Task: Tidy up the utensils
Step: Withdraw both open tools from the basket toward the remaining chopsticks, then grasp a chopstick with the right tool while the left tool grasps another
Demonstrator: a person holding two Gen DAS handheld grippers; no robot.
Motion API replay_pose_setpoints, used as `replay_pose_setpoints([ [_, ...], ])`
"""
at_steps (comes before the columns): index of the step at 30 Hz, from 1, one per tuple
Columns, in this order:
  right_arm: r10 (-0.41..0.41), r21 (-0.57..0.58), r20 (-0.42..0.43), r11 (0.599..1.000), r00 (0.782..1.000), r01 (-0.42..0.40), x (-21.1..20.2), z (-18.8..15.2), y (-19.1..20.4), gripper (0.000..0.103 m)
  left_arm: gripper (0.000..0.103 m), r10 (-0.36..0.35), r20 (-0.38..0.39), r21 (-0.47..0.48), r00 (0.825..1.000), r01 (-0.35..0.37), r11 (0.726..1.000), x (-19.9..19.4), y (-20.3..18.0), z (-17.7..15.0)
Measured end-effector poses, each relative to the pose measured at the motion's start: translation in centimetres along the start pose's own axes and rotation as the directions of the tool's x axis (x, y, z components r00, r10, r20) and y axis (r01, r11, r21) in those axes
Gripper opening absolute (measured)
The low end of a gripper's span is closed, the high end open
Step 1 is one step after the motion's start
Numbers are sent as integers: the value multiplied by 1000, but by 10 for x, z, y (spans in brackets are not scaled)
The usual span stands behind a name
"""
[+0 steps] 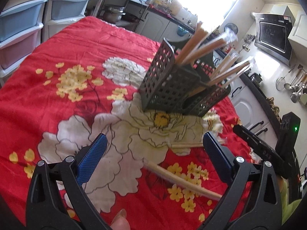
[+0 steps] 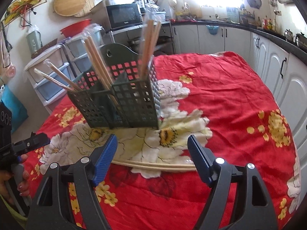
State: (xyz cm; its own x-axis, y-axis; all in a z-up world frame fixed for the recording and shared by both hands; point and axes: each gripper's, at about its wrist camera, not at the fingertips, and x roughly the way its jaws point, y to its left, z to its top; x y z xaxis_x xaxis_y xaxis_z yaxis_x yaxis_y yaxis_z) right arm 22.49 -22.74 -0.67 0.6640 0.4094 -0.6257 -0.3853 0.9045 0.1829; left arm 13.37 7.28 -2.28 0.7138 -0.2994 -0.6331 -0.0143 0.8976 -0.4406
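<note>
A dark perforated utensil holder (image 1: 172, 88) stands on the red floral tablecloth (image 1: 76, 44), with several wrapped chopstick pairs (image 1: 193, 46) sticking out of its compartments. It also shows in the right wrist view (image 2: 122, 99). A loose chopstick pair (image 1: 182, 180) lies on the cloth between the left gripper's fingers, and another (image 1: 190, 144) lies farther off. My left gripper (image 1: 153, 153) is open and empty above the cloth. My right gripper (image 2: 152, 159) is open and empty just above a loose chopstick pair (image 2: 153, 165).
Plastic drawer units (image 1: 23, 25) stand past the table's left side. White kitchen cabinets (image 2: 278, 72) and a counter run along the right. A microwave (image 2: 123, 15) sits on a shelf behind. The other gripper (image 1: 262, 149) shows at the right edge.
</note>
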Motion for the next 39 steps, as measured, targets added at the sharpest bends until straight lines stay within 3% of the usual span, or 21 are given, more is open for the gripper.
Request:
replay_pose_setpoints([
  [12,-40,39,-56,998,998,42,4,-13,-16,73,92,-60,-109,-29,992,57,998,13,4,-27],
  [20,-67,73,-93,995,993,74,7,-23,-29,73,67,-124,-171,-93,977,110,990,26,3,-35],
  [25,-89,102,-124,989,988,102,12,-26,-37,73,64,-151,-182,-139,972,126,982,36,7,-33],
  [28,-84,147,-153,983,985,107,19,-28,-45,73,57,-146,-183,-141,972,121,983,42,6,-31],
  [34,1,289,-186,956,983,54,34,-31,-62,60,37,-124,-189,-140,974,98,985,50,9,-27],
  [37,13,332,-178,942,984,48,37,-29,-67,55,34,-121,-186,-141,975,95,985,53,10,-25],
  [39,20,361,-174,932,985,45,39,-28,-70,46,32,-118,-185,-139,976,93,986,54,11,-25],
])
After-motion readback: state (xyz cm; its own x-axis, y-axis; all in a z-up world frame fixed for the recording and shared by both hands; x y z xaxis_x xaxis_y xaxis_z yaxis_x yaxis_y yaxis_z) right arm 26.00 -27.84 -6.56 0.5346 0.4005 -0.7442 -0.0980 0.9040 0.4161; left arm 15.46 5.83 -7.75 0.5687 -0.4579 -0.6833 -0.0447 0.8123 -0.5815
